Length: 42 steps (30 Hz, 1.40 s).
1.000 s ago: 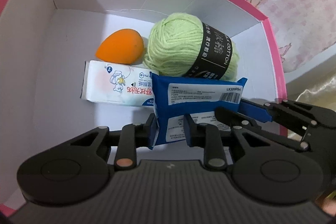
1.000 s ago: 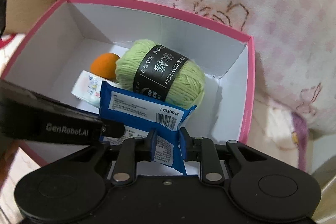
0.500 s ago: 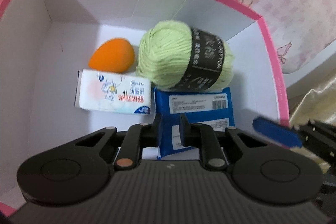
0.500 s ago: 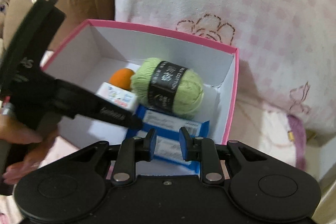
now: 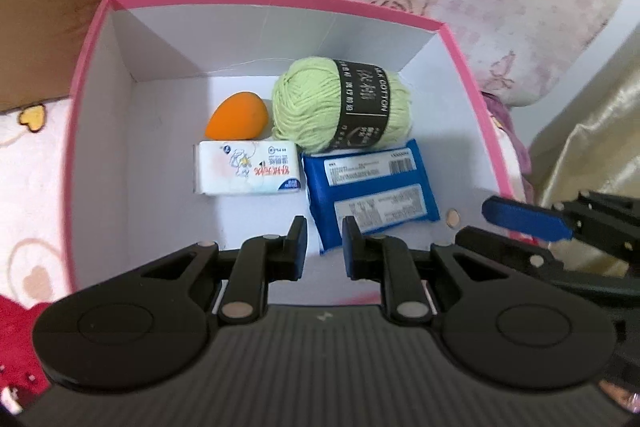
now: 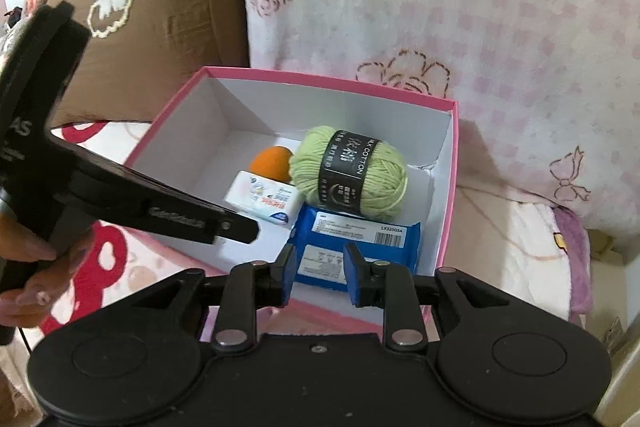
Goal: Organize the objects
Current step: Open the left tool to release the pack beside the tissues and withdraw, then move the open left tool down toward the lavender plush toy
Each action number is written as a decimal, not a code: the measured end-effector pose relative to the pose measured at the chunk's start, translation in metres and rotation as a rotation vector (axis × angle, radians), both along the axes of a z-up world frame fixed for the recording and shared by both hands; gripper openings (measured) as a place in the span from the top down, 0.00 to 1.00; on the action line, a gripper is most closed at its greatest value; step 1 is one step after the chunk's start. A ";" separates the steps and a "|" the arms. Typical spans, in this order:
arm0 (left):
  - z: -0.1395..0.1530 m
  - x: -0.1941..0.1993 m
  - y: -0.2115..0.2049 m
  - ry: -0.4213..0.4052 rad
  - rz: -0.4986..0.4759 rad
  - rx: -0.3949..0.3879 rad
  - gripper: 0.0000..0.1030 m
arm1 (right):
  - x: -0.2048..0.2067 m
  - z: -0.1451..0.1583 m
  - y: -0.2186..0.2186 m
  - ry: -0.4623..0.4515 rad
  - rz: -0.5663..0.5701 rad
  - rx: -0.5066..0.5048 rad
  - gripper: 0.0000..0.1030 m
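A bed with a pale cover [image 6: 132, 267] printed in pink and red hearts fills the lower left of the frame. The pink box [image 6: 446, 227] sits directly on it at centre. A brown cushion [image 6: 160, 7] lies upper left, and a white-and-pink checked blanket [image 6: 480, 7] rises behind the box.
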<state>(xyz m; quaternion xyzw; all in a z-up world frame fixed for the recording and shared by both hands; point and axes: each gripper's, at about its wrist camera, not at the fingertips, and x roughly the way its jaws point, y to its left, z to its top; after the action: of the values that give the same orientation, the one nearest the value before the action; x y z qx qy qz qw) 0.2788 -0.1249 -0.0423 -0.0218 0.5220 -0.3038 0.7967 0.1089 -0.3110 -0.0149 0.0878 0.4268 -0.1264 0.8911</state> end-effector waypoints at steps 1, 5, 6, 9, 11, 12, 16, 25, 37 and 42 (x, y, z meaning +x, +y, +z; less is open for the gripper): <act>0.006 -0.005 0.004 -0.013 -0.011 0.009 0.81 | -0.003 0.004 0.002 -0.002 0.001 -0.002 0.65; 0.029 -0.028 0.022 -0.055 -0.040 0.035 0.76 | -0.020 0.019 0.013 -0.019 0.009 -0.023 0.58; 0.034 -0.034 0.027 -0.060 -0.042 0.040 0.74 | -0.024 0.022 0.016 -0.024 0.010 -0.027 0.57; 0.046 -0.051 0.038 -0.071 -0.058 0.057 0.70 | -0.036 0.033 0.025 -0.036 0.011 -0.022 0.53; 0.055 -0.062 0.047 -0.078 -0.070 0.057 0.68 | -0.045 0.040 0.032 -0.048 0.018 -0.019 0.50; 0.059 -0.068 0.050 -0.082 -0.074 0.056 0.67 | -0.049 0.043 0.035 -0.054 0.024 -0.021 0.50; 0.073 -0.091 0.059 -0.094 -0.107 0.078 0.62 | -0.061 0.055 0.052 -0.053 0.044 -0.055 0.50; 0.093 -0.139 0.074 -0.128 -0.172 0.096 0.60 | -0.095 0.081 0.084 -0.090 0.111 -0.066 0.29; 0.080 -0.172 0.090 -0.079 -0.223 0.123 0.58 | -0.129 0.085 0.107 -0.088 0.162 0.007 0.26; 0.078 -0.184 0.090 -0.095 -0.235 0.096 0.56 | -0.138 0.075 0.115 -0.080 0.180 0.042 0.25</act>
<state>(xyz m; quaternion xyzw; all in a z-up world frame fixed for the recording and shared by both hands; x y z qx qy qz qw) 0.0945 -0.0352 0.0361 0.0920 0.4967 -0.3703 0.7796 -0.0291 -0.1959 0.0597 0.0726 0.3995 -0.0332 0.9132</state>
